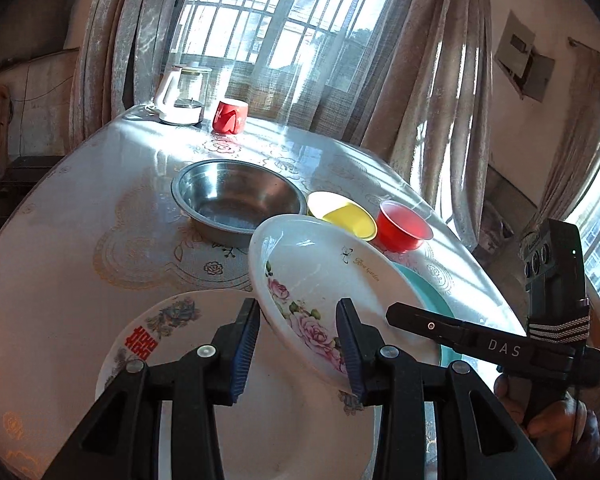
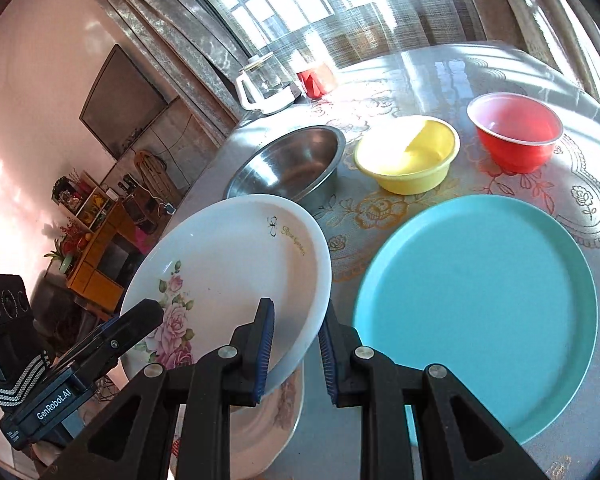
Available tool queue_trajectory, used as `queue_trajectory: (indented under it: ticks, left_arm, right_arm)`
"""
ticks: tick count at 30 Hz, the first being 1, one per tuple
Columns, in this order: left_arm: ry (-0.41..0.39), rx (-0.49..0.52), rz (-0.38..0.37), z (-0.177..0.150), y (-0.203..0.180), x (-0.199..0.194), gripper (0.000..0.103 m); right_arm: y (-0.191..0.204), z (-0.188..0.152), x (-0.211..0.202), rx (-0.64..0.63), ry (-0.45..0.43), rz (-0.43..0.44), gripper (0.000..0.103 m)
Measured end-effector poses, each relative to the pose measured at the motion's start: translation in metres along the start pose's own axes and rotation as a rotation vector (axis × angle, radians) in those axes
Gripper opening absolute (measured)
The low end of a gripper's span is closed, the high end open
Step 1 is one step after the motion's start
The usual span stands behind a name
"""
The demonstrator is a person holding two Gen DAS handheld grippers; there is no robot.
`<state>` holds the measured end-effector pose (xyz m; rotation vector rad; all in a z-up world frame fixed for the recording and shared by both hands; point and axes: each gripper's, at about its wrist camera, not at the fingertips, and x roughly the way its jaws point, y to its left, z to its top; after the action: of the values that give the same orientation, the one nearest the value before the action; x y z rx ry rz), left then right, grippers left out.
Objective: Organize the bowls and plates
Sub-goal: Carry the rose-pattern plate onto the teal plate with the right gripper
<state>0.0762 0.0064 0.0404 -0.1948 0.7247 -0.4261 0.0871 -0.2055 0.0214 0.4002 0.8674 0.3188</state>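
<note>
A white rose-patterned plate [image 1: 320,276] [image 2: 236,264] hangs tilted above the table. Both grippers straddle its rim. My left gripper [image 1: 298,344] has its blue pads on either side of the plate's near edge. My right gripper [image 2: 294,352] has its pads on either side of the plate's right edge. Under it lies a white plate with red characters [image 1: 148,344] [image 2: 276,412]. A teal plate [image 2: 476,304] [image 1: 440,300] lies flat to the right. A steel bowl [image 1: 236,196] [image 2: 292,164], a yellow bowl [image 1: 344,212] [image 2: 408,152] and a red bowl [image 1: 404,228] [image 2: 516,132] stand behind.
A glass kettle [image 1: 182,96] [image 2: 264,84] and a red cup [image 1: 230,116] [image 2: 314,76] stand at the table's far edge by the curtained window. The table [image 1: 80,220] has a patterned glossy cover.
</note>
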Motion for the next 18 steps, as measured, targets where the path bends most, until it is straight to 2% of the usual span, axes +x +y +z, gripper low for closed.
queue_trajectory:
  ticks: [12,18]
  left_arm:
    - [0.127,0.097,-0.07,-0.012,-0.068,0.052,0.04]
    - [0.172,0.117,-0.072,-0.016,-0.083,0.072,0.042]
  right_arm:
    - [-0.077,-0.011,-0.032,0.148,-0.046,-0.103,0.022]
    - [-0.104,-0.016,-0.033,0.205,-0.048,-0.122,0.022]
